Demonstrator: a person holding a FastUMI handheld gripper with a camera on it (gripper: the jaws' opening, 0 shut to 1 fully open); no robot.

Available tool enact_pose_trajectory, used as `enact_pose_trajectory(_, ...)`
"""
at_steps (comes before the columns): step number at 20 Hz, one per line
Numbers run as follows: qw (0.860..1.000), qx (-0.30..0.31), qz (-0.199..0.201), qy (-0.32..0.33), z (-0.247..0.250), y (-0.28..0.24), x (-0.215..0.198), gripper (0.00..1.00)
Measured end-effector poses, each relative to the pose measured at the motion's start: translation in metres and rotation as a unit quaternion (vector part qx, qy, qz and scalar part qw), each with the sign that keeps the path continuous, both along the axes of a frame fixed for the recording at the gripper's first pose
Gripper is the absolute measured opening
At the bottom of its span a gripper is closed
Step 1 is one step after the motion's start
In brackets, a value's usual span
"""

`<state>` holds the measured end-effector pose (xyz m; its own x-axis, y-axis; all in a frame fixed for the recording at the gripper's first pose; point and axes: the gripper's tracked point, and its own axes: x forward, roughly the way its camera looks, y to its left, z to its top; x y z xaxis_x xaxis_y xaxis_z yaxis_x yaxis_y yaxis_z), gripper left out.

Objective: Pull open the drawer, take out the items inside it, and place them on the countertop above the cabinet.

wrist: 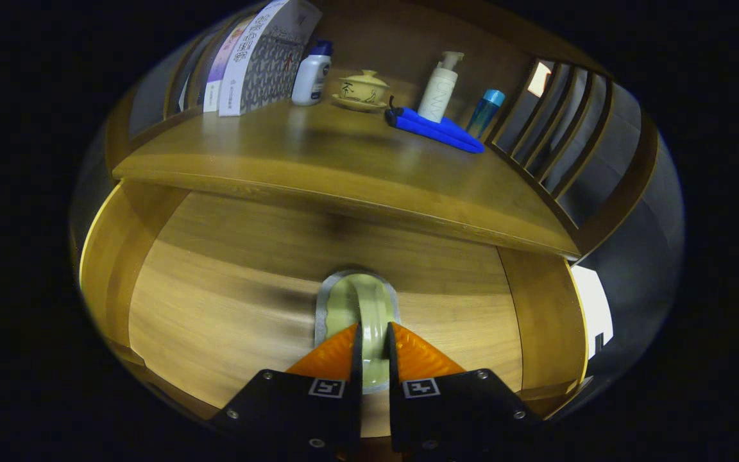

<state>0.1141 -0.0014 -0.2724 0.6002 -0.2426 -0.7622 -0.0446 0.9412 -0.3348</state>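
- Books (260,58), standing on the countertop (318,160): printed lettering runs down the spines and covers, too small to read.
- Pump bottle (439,86): one line of lettering up the body, not legible.
- Lidded cup (363,86): dark brushed mark on its side, unreadable.
- Gripper (374,337): one square black-and-white coded marker on each finger; the fingers clamp the pale green item (369,301) in the drawer (215,308), which bears no readable print.
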Motion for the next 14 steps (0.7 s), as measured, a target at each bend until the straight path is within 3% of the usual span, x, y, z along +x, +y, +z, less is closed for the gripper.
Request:
enact_pose_trajectory(6, 0.999, 0.015, 0.003, -0.046, 0.011, 0.008, -0.023, 0.13)
enact_pose_trajectory(9, 0.996, 0.029, 0.019, -0.088, 0.035, 0.018, -0.03, 0.14)
enact_pose_trajectory(14, 0.986, 0.048, 0.01, -0.158, 0.085, 0.008, -0.043, 0.13)
